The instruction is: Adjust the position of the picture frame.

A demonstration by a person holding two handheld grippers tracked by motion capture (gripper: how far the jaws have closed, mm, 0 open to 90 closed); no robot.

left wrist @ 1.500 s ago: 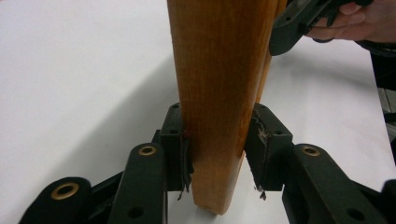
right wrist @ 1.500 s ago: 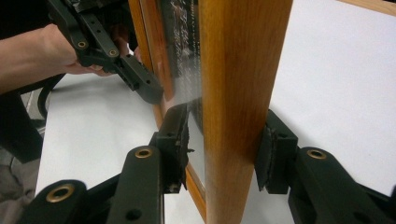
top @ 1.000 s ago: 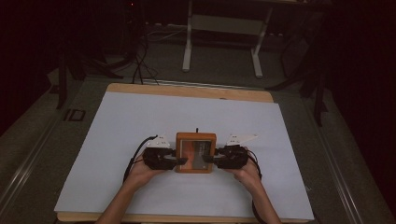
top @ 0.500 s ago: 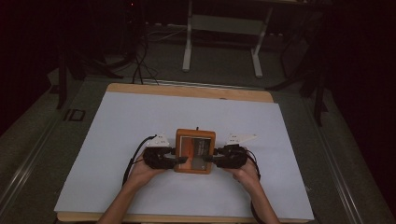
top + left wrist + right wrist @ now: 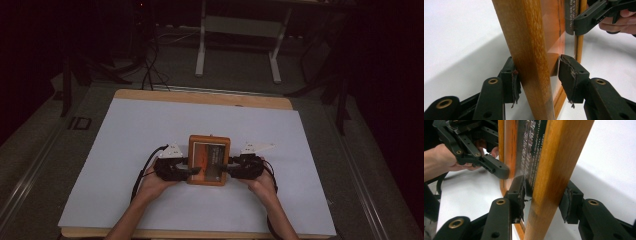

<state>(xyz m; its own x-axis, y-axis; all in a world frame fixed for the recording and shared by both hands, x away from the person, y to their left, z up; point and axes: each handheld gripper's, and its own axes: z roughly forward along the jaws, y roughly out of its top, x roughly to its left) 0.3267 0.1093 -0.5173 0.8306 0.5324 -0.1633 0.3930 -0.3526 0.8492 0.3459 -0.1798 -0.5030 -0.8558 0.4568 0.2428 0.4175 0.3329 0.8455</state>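
My table [image 5: 200, 97] is a wooden board whose bare tan edge shows along the top and bottom of the high view; a big white sheet [image 5: 150, 130] covers nearly all of it. On that sheet, a little below the middle of the frame, rests the wooden picture frame [image 5: 209, 160], an orange-brown print behind its glass. Around the table lies grey floor [image 5: 45, 150], and the legs of a pale stand [image 5: 237, 45] rise at the upper middle.

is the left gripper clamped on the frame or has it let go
Let go: its jaws have just been opening. In the left gripper view one pad touches the wooden frame; the other stands clear of the glass.
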